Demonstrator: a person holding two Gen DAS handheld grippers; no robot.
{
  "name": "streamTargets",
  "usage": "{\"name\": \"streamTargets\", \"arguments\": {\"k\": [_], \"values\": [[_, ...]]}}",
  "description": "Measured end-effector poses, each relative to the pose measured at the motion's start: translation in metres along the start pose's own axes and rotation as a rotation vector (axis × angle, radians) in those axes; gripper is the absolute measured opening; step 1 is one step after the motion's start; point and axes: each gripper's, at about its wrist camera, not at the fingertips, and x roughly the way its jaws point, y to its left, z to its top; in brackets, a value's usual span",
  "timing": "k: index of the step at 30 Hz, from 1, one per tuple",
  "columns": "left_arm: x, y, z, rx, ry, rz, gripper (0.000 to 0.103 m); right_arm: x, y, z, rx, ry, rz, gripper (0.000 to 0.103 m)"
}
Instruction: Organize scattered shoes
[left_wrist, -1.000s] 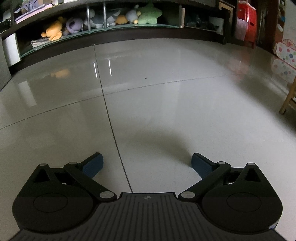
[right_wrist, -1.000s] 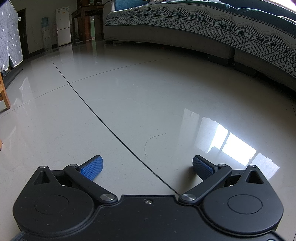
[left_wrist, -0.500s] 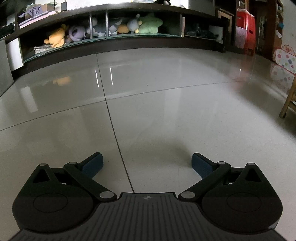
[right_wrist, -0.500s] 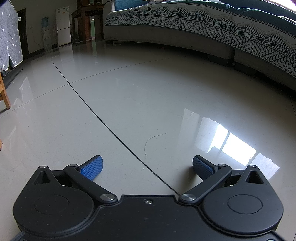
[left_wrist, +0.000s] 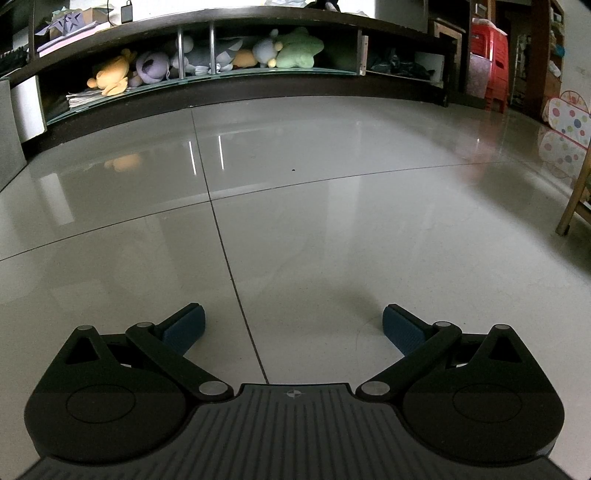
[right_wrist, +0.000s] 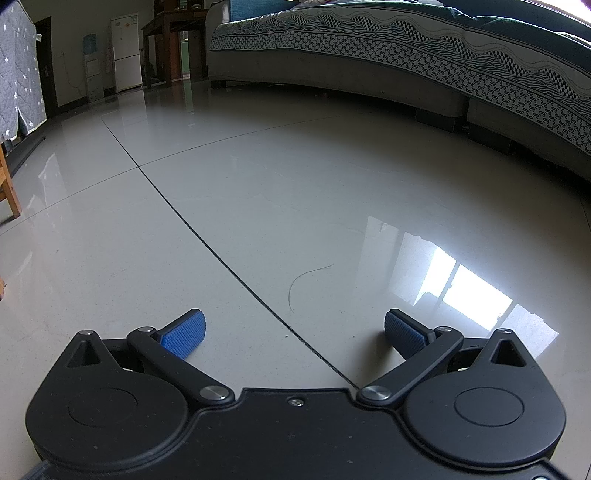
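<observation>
No shoes appear in either view. My left gripper (left_wrist: 293, 326) is open, low over the glossy grey tile floor (left_wrist: 314, 229), its blue pads (left_wrist: 184, 330) wide apart with nothing between them. My right gripper (right_wrist: 293, 332) is also open and empty, held just above the tile floor (right_wrist: 258, 206), where a dark grout line (right_wrist: 221, 258) runs under it.
A long dark low shelf (left_wrist: 221, 96) with plush toys (left_wrist: 295, 50) spans the far wall ahead of the left gripper. Red stools (left_wrist: 489, 62), a dotted play tent (left_wrist: 567, 118) and a wooden leg (left_wrist: 574, 195) are at the right. A sofa (right_wrist: 424, 62) and a wooden leg (right_wrist: 9, 184) flank the right gripper.
The left gripper's view has tilted up a little, bringing more of the shelf into frame. The right gripper has not moved.
</observation>
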Motion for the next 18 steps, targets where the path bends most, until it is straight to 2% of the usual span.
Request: {"name": "streamTargets", "arguments": {"k": [18], "values": [[-0.0015,0.0001,0.0014,0.001,0.001,0.000,0.103,0.0000,-0.0001,-0.0001,0.000,0.000,0.000,0.103]]}}
